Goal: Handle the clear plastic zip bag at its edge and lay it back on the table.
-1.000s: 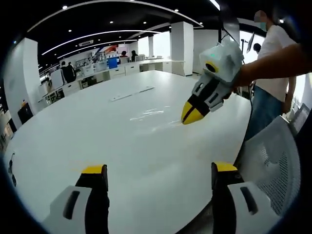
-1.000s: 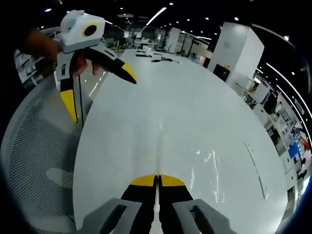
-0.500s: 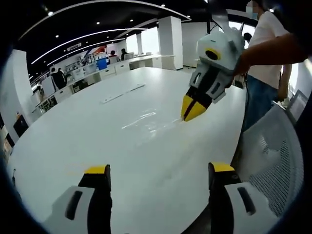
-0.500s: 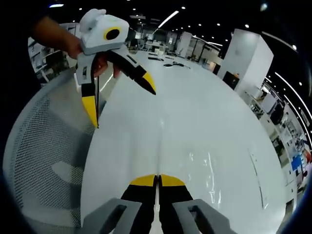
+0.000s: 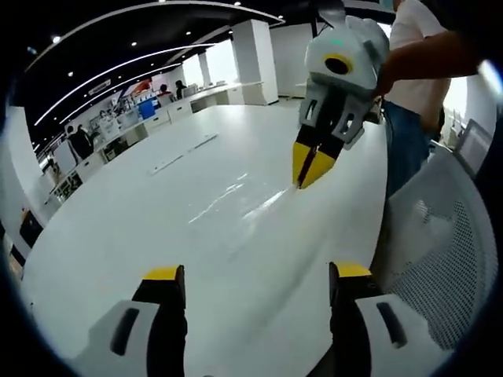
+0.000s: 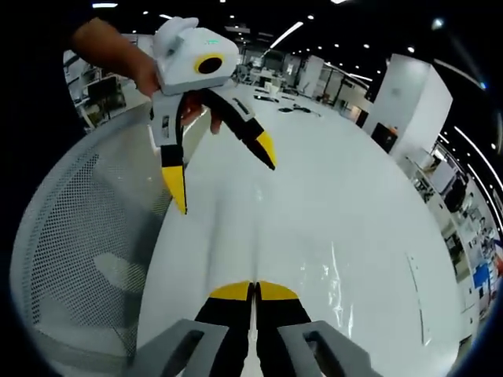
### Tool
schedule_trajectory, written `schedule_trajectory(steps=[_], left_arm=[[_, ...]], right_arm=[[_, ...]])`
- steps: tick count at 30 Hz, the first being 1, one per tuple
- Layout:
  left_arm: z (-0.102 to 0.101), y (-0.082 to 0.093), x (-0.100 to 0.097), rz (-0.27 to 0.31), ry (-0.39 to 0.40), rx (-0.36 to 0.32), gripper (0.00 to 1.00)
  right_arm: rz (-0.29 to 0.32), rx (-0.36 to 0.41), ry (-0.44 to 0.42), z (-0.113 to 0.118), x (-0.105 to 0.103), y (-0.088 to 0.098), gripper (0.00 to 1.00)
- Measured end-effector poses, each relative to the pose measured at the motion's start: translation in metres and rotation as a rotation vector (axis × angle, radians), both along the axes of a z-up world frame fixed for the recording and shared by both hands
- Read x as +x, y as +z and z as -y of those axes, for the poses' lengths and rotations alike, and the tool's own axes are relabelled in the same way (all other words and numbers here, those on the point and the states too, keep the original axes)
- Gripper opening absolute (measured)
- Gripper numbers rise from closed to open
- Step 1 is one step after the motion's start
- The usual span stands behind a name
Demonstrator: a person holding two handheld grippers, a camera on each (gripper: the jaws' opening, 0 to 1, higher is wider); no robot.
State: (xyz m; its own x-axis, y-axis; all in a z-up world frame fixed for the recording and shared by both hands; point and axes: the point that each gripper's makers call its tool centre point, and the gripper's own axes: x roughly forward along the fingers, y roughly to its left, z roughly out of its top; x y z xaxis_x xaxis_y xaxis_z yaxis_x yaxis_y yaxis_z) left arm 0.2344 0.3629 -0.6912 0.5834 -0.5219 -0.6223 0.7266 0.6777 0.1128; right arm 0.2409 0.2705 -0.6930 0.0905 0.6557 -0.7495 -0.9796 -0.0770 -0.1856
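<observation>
The clear plastic zip bag (image 5: 236, 196) lies flat and glinting on the white table (image 5: 141, 228). In the left gripper view my right gripper (image 5: 308, 174) comes down steeply from the upper right, its yellow tips shut on the bag's near edge at the table surface. My left gripper (image 5: 255, 275) stands open low over the table's near side, nothing between its jaws. In the right gripper view the right gripper (image 6: 253, 292) is shut, with the bag (image 6: 326, 271) stretching ahead of it. The left gripper (image 6: 222, 173) hangs open at upper left, held by a hand.
A white mesh chair (image 5: 440, 259) (image 6: 78, 251) stands against the table's near edge. A long thin strip (image 5: 185, 151) (image 6: 415, 294) lies further out on the table. A person (image 5: 416, 86) stands by the table edge. Desks, pillars and people fill the office behind.
The right gripper has tilted more upright over the bag's edge, still shut. In the right gripper view the open left gripper has come closer and further right. Both cameras shifted.
</observation>
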Motion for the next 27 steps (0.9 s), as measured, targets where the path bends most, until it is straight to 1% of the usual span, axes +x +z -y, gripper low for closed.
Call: schedule_trajectory(steps=[4,6,11,15,16,17,21,27], left_arm=[[0.008,-0.002,-0.001,0.008,-0.041,0.027,0.69],[0.008,-0.003,0.000,0.009,-0.052,0.036,0.67],[0.011,-0.004,0.001,0.008,-0.070,0.039,0.62],[0.011,-0.006,0.000,0.010,-0.102,0.075,0.53],[0.012,-0.006,0.000,0.025,-0.121,0.094,0.49],[0.012,-0.005,0.000,0.028,-0.126,0.097,0.47],[0.012,-0.006,0.001,0.021,-0.129,0.103,0.44],[0.013,-0.007,-0.002,0.021,-0.156,0.123,0.31]], right_arm=[[-0.003,0.005,0.010,-0.002,-0.003,0.002,0.00],[-0.004,0.005,0.020,-0.002,-0.004,0.002,0.00],[-0.009,0.004,0.034,-0.003,-0.007,0.002,0.00],[-0.014,0.002,0.040,-0.003,-0.008,0.001,0.00],[-0.014,0.002,0.041,-0.003,-0.008,0.002,0.00],[-0.016,0.002,0.041,-0.003,-0.009,0.002,0.00],[-0.023,0.004,0.041,-0.003,-0.010,0.002,0.00],[-0.033,0.006,0.035,-0.001,-0.011,0.003,0.00]])
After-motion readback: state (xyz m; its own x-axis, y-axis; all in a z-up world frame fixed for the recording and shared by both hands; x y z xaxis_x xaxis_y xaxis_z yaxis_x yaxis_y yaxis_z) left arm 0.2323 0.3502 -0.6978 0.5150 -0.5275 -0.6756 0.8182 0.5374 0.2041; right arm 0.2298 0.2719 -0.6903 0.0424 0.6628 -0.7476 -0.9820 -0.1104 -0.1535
